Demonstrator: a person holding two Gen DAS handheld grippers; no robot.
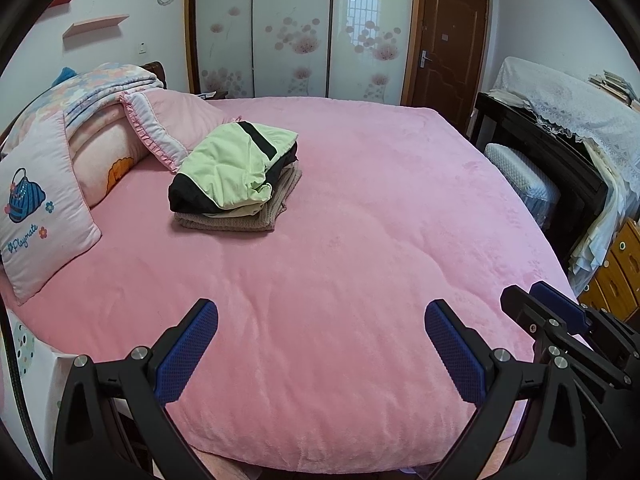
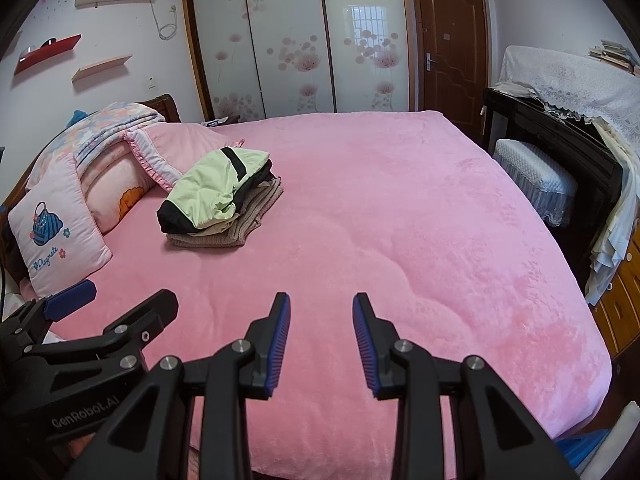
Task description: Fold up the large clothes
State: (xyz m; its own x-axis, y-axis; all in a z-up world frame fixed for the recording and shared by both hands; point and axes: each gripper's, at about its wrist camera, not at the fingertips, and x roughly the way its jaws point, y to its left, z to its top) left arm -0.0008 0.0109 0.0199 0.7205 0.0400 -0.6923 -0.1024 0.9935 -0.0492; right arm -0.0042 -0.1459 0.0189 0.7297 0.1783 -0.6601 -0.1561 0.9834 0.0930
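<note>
A stack of folded clothes (image 1: 236, 178) lies on the pink bed (image 1: 360, 240), left of centre near the pillows: a pale green and black garment (image 2: 212, 194) on top of a beige knit (image 2: 240, 226). My left gripper (image 1: 320, 316) hovers over the near edge of the bed, jaws wide open and empty. My right gripper (image 2: 320, 308) hangs beside it on the right, jaws partly apart with nothing between them. Each gripper shows at the edge of the other's view: the right gripper (image 1: 540, 300) and the left gripper (image 2: 120, 292). Both are well short of the stack.
Pillows and folded quilts (image 1: 92, 136) pile at the head of the bed on the left. A dark piano with a lace cover (image 1: 560, 120) and a padded stool (image 1: 520, 176) stand to the right. Wardrobe doors (image 1: 300, 32) and a brown door (image 1: 448, 48) are behind.
</note>
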